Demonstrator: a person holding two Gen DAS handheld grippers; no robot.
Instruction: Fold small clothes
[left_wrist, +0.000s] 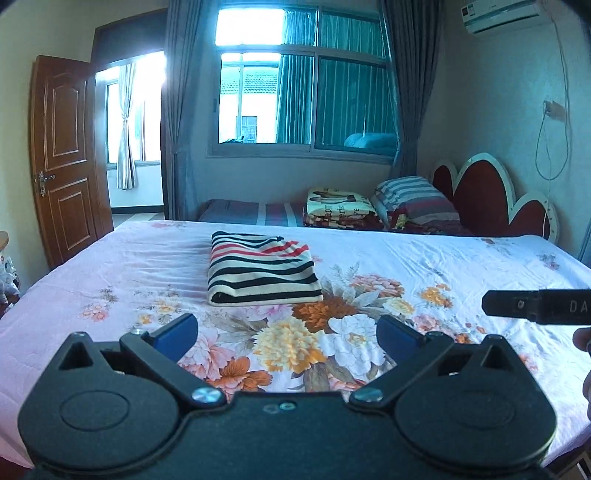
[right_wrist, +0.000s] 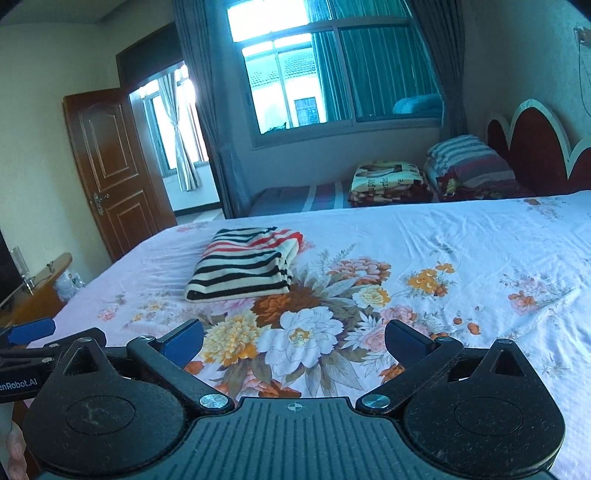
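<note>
A small striped garment (left_wrist: 260, 269), cream with black and red stripes, lies folded into a neat rectangle on the floral bed sheet (left_wrist: 424, 258). It also shows in the right wrist view (right_wrist: 245, 264). My left gripper (left_wrist: 288, 334) is open and empty, held above the sheet in front of the garment, apart from it. My right gripper (right_wrist: 293, 341) is open and empty too, above the flower print, nearer than the garment. Part of the right gripper (left_wrist: 535, 306) shows at the right edge of the left wrist view, and the left gripper's blue finger (right_wrist: 31, 330) shows at the left of the right wrist view.
Folded blankets (left_wrist: 341, 208) and a striped pillow (left_wrist: 413, 199) lie on a second bed behind, by a red headboard (left_wrist: 487, 195). An open wooden door (left_wrist: 64, 158) stands at the left. A wooden desk (right_wrist: 40, 280) is beside the bed's left edge.
</note>
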